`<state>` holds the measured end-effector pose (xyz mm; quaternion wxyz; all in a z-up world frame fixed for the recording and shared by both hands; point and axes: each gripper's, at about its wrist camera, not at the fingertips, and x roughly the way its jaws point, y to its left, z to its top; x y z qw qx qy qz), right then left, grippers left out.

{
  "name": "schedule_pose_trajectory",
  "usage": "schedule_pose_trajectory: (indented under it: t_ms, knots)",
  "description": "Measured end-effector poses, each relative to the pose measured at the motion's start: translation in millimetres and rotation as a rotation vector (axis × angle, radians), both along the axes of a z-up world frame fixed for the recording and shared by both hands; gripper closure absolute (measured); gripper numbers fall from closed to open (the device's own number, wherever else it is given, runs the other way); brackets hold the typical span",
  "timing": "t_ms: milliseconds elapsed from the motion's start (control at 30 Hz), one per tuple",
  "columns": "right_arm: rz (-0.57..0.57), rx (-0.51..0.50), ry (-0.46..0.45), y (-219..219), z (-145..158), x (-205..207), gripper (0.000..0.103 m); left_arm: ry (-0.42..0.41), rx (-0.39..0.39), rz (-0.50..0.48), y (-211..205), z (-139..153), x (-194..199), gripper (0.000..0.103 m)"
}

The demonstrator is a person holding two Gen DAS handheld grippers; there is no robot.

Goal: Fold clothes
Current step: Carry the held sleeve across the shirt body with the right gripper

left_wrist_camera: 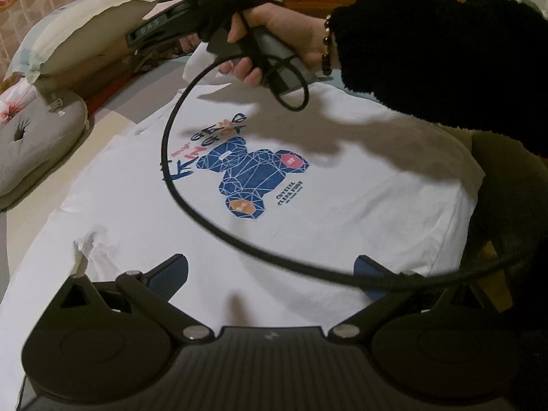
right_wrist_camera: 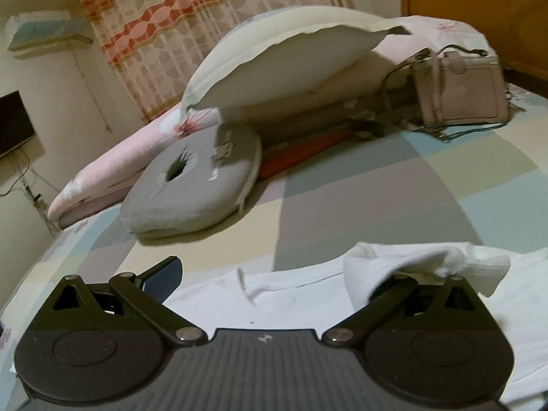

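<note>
A white T-shirt (left_wrist_camera: pixel 359 185) with a blue bear print (left_wrist_camera: pixel 253 174) lies flat on the bed. My left gripper (left_wrist_camera: pixel 270 277) is open just above the shirt's near edge, holding nothing. My right gripper, seen from the left wrist view (left_wrist_camera: pixel 154 30), hovers over the shirt's far side in a hand. In the right wrist view my right gripper (right_wrist_camera: pixel 274 279) is open over the white shirt (right_wrist_camera: pixel 308 294). A bunched fold of the shirt (right_wrist_camera: pixel 421 267) drapes over its right finger. The left finger (right_wrist_camera: pixel 164 274) is bare.
A grey ring cushion (right_wrist_camera: pixel 195 185), a white pillow (right_wrist_camera: pixel 291 58) and a pink quilt (right_wrist_camera: pixel 102 178) lie at the bed's head. A pink handbag (right_wrist_camera: pixel 459 92) stands at the back right. A black cable (left_wrist_camera: pixel 191 205) loops across the shirt. The patchwork bedsheet (right_wrist_camera: pixel 359 188) lies beyond the shirt.
</note>
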<state>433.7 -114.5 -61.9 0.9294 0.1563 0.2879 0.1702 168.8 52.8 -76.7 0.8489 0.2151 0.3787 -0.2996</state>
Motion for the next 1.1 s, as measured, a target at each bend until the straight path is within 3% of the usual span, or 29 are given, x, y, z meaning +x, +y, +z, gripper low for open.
schedule_pose_trajectory:
  t_ms: [1100]
  knots:
    - [0.255,-0.043,0.052,114.9,-19.5,-12.9,0.000,0.006,-0.004,0.059,22.5,6.7,-13.3,0.001]
